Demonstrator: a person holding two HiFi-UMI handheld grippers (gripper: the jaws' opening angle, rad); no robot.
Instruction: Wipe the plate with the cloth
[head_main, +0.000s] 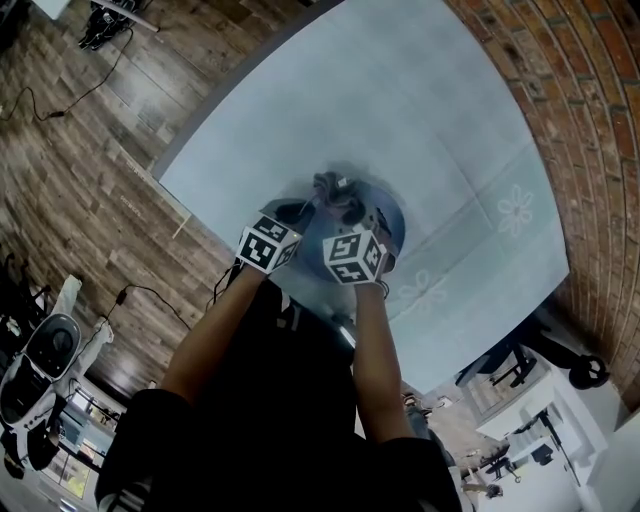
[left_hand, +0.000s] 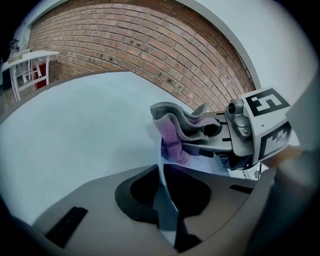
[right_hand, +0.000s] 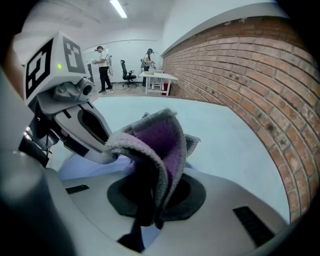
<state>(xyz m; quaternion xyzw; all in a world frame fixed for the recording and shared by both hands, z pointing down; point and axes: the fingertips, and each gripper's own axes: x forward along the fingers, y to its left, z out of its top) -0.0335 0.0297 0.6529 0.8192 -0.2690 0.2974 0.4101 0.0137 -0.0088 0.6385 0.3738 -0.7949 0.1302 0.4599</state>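
Note:
A pale blue plate (head_main: 393, 226) lies on the light blue table (head_main: 450, 120). My left gripper (head_main: 300, 212) is shut on its near rim; in the left gripper view the thin plate edge (left_hand: 161, 165) runs between the jaws of that gripper (left_hand: 167, 197). My right gripper (head_main: 345, 206) is shut on a grey and purple cloth (right_hand: 161, 141), which folds up out of the gripper (right_hand: 149, 200) and hangs over the plate (right_hand: 82, 166). The left gripper view shows the cloth (left_hand: 173, 128) resting against the plate's surface, with the right gripper (left_hand: 209, 130) behind it. The left gripper (right_hand: 92, 131) sits close beside the cloth.
A brick wall (left_hand: 150, 45) runs along the table's far side. White flower prints (head_main: 516, 210) mark the tablecloth. Cables (head_main: 60, 105) lie on the wood floor to the left. Two people (right_hand: 104, 67) stand by a white desk (right_hand: 157, 80) far off.

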